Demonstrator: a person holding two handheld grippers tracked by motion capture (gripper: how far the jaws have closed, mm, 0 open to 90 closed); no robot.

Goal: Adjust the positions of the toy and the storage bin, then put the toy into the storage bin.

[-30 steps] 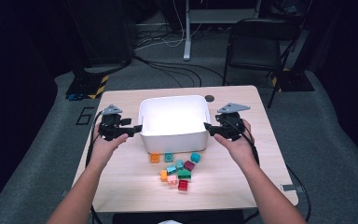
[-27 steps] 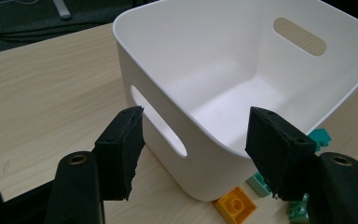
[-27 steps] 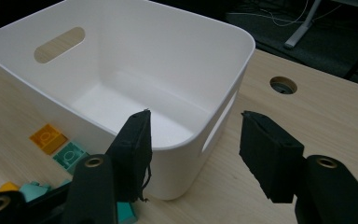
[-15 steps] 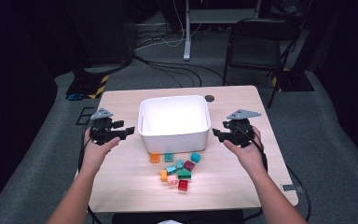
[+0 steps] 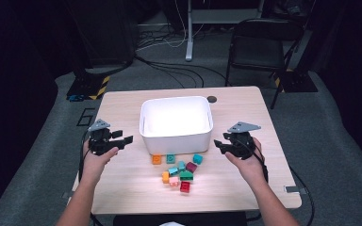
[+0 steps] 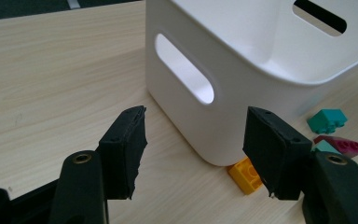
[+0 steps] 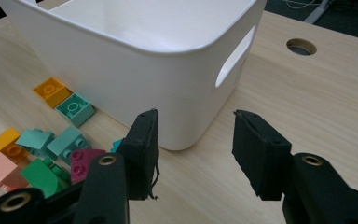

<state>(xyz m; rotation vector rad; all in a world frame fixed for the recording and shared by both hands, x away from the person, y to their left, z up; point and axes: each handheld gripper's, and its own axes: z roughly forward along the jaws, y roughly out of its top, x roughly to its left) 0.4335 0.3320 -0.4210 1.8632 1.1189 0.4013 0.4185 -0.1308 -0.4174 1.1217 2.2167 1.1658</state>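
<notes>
Two black two-jaw grippers sit either side of a white plastic bin (image 5: 176,123) with handle slots, on a pale wooden table (image 5: 122,101); left gripper (image 5: 122,140) stands just left of the bin, jaws wide apart with nothing between them, having just been closing slightly; right gripper (image 5: 219,145) stands just right of the bin, jaws parted, empty, having just been closing; the bin's inside appears bare white; a cluster of small coloured toy bricks (image 5: 179,172), orange, teal, green, pink, maroon and red, lies on the table just before the bin's near wall; no readable writing.
</notes>
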